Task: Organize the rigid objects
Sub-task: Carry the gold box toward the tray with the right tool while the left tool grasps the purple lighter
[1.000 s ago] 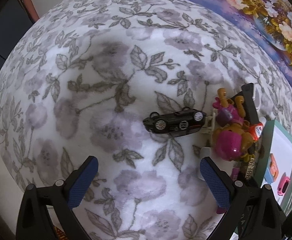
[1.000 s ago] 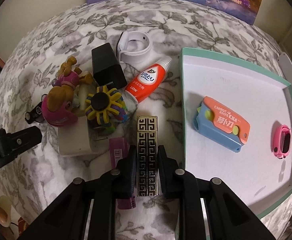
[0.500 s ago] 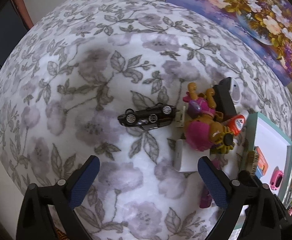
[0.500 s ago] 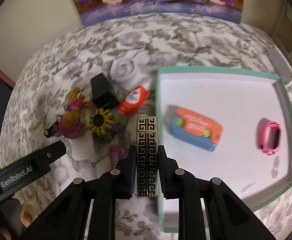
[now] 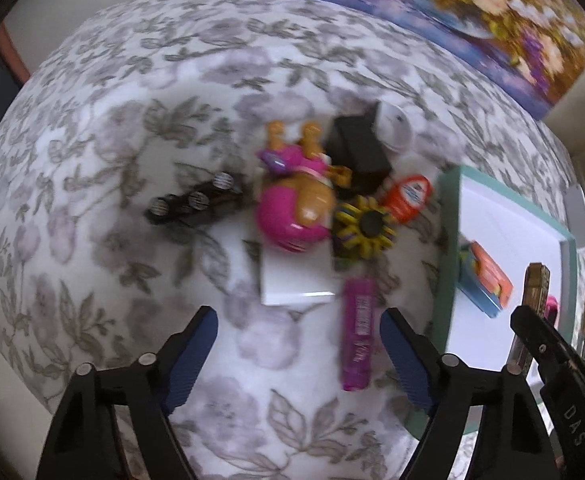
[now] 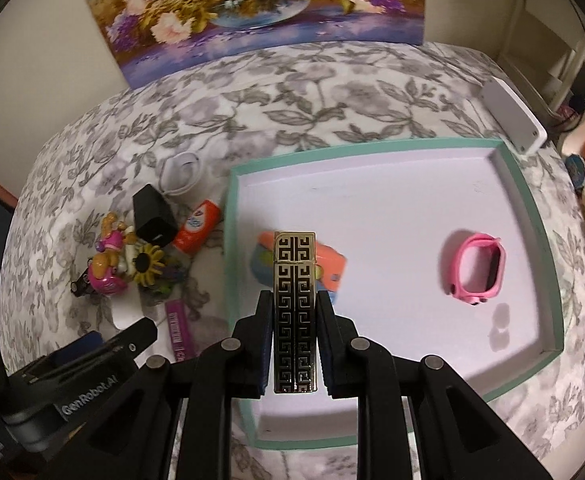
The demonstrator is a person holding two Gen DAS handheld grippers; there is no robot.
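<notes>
- Left wrist view: we see our left gripper (image 5: 298, 354) spread wide with nothing between its fingers, above the flowered bed cover (image 5: 104, 152), near the purple tube (image 5: 357, 332).
- Right wrist view: our right gripper (image 6: 294, 334) is clamped on the patterned lighter (image 6: 294, 312), held over the teal tray (image 6: 532, 216).

Pale cream wall (image 6: 52, 40) behind, with a flower painting (image 6: 260, 4) of a vase of purple and peach blooms leaning against it. Below, white bedcover (image 6: 332, 92) printed with grey leaves and blossoms, spread across the whole surface. At far right, white shelving (image 6: 564, 64). Dim, warm indoor light.
</notes>
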